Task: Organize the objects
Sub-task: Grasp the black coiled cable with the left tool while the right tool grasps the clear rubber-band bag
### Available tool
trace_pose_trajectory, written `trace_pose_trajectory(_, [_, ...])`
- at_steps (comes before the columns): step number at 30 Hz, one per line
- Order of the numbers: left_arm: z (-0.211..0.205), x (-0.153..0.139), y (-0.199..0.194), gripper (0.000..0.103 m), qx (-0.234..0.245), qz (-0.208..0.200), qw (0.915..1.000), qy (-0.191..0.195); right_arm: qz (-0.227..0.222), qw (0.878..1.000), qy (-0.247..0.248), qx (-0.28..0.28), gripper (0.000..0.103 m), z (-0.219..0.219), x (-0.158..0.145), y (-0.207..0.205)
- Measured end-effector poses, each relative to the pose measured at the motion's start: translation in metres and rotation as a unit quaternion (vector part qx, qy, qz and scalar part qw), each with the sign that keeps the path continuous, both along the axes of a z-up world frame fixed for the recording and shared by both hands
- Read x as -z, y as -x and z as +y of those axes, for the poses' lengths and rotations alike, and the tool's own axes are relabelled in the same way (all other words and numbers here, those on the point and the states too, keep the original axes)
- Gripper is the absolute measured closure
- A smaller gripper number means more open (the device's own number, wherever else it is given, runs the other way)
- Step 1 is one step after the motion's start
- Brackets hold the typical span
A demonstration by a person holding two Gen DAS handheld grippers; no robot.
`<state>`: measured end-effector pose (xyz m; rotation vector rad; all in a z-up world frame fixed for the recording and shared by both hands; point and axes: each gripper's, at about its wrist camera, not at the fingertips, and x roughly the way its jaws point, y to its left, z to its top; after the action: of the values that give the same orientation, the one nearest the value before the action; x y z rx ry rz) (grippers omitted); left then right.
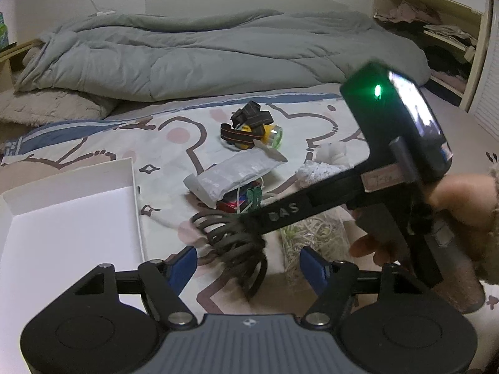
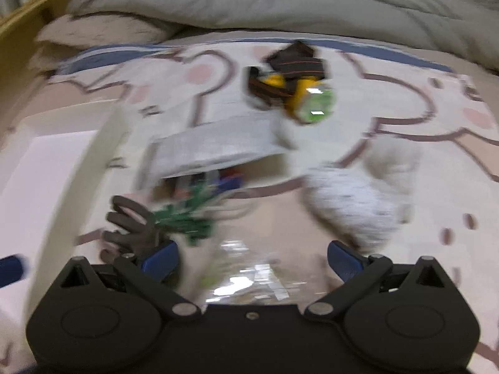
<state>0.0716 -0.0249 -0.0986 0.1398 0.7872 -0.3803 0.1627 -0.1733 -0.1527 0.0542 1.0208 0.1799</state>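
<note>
Left wrist view shows me a bed (image 1: 389,174) covered with a pale sheet printed with cartoon outlines, and a crumpled grey duvet (image 1: 193,56) lies behind, against the white wall. At the right I see an open wooden shelf (image 1: 449,31) with folded clothes. A white open cardboard box (image 1: 71,205) sits on the sheet at the left. The things to organize lie in one loose group in the middle: a yellow headlamp with dark elastic strap (image 1: 252,129), a silver-grey flat foil pouch (image 1: 234,174), a white fluffy cloth (image 1: 324,162) and a clear plastic bag with pale shredded filling (image 1: 315,240).

A dark brown plastic claw hair clip (image 1: 237,243) lies just before my left gripper (image 1: 249,266), between its blue fingers (image 1: 182,266). These stand apart and I see no contact with the clip.

The right gripper (image 2: 252,260) reaches in from the right, tilted downward, held by a hand (image 1: 461,208). Its tip is at the clip in the left wrist view. In the blurred right wrist view its fingers stand wide apart over the clear bag, with the clip near its left finger.
</note>
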Motion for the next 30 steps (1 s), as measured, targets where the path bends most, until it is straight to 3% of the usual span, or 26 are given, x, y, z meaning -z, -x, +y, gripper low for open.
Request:
trace_pose_trajectory(6, [-0.002,0.013,-0.009,0.031,-0.014,0.006,0.9996,-0.025,-0.014,0.999,-0.035,-0.033,0.000,0.021,-0.015,0.007])
trace_pose_trajectory(9, [-0.001,0.020,-0.020,0.031,-0.042,0.016,0.9986,-0.029,-0.011,0.999,-0.042,0.014,0.000,0.011,-0.019,0.007])
trace_pose_trajectory(13, [-0.001,0.026,-0.031,0.031,-0.068,0.031,0.9967,-0.031,0.029,0.994,-0.047,0.098,0.000,-0.011,-0.007,0.004])
trace_pose_trajectory(17, [-0.001,0.031,-0.034,0.031,-0.079,0.047,0.9953,-0.030,0.074,0.987,-0.053,0.131,0.000,-0.021,0.012,0.003])
trace_pose_trajectory(20, [-0.001,0.033,-0.037,0.032,-0.086,0.055,0.9944,-0.027,0.094,0.986,-0.047,0.131,0.000,-0.018,0.021,0.004])
trace_pose_trajectory(24, [-0.001,0.034,-0.041,0.041,-0.100,0.067,0.9926,-0.017,0.095,0.990,-0.010,0.101,0.000,-0.013,0.023,0.007])
trace_pose_trajectory(30, [0.003,0.039,-0.052,0.042,-0.164,0.101,0.9813,0.005,0.087,0.991,-0.005,0.100,0.010,-0.034,0.023,0.016])
